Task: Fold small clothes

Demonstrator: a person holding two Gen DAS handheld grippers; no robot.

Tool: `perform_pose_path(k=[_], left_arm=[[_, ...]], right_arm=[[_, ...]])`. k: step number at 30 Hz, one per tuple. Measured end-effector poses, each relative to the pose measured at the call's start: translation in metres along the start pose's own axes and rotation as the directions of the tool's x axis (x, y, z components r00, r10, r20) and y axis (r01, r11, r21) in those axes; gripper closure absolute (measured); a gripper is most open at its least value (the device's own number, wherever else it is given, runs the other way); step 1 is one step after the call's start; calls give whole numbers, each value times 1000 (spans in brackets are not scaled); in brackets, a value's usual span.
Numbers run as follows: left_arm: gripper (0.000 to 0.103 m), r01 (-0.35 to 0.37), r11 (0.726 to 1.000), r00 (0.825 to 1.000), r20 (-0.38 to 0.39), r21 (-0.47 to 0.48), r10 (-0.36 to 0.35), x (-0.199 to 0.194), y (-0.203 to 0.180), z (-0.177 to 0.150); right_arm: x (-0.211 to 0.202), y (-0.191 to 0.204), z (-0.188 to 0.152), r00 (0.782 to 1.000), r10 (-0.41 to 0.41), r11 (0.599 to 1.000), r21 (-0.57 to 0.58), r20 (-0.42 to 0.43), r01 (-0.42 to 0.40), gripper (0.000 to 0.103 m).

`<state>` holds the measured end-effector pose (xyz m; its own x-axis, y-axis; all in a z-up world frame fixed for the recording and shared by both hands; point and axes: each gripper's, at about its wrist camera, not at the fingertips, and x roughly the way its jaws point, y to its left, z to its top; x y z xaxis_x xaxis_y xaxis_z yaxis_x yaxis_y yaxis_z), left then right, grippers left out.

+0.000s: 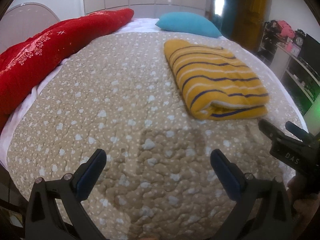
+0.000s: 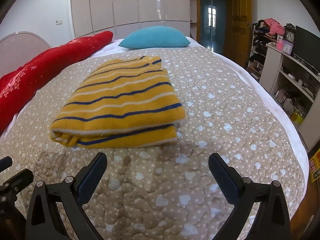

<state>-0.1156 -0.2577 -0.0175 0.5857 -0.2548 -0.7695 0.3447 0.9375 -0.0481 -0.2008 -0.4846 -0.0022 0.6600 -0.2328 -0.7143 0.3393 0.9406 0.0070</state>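
Both your tongs are released and empty: left gripper (image 1: 158,160) and right gripper (image 2: 158,160) have their jaws spread wide over bare bedspread (image 2: 220,104), nothing between the pads. In the left view your right gripper sits just beside the sweater's near edge, also spread.

Landmark is the sweater (image 2: 122,102), yellow with dark blue and white stripes. It lies on the bedspread, already folded into a flat packet, fold roll toward you. From the right gripper it's just ahead, slightly left; from the left gripper it's ahead and off to the right (image 1: 216,80). My read: it's parked mid-bed because that's the flattest open area, and you're hovering short of it hands-off because the fold looks finished, or close to it. The layers look stacked square enough, the far edge a bit uneven.

Beyond the sweater: a teal pillow (image 2: 155,37) at the bed's far end. Left of the sweater: a red quilt (image 2: 50,64) rolled along the bed edge, probably pushed aside to clear working room.

Counts:
- sweaters: one
- pillows: one
- red quilts: one
- grippers: two
- other loose clothes on the bed: none visible
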Motion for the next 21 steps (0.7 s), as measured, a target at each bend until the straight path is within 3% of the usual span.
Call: perform_pose_path(k=[21], left_arm=[[0,7,1000,1000,-27,-11,-8,0,-5,-10]], right_arm=[[3,-1,-5,1000,7,1000,14,-11,-7,0]])
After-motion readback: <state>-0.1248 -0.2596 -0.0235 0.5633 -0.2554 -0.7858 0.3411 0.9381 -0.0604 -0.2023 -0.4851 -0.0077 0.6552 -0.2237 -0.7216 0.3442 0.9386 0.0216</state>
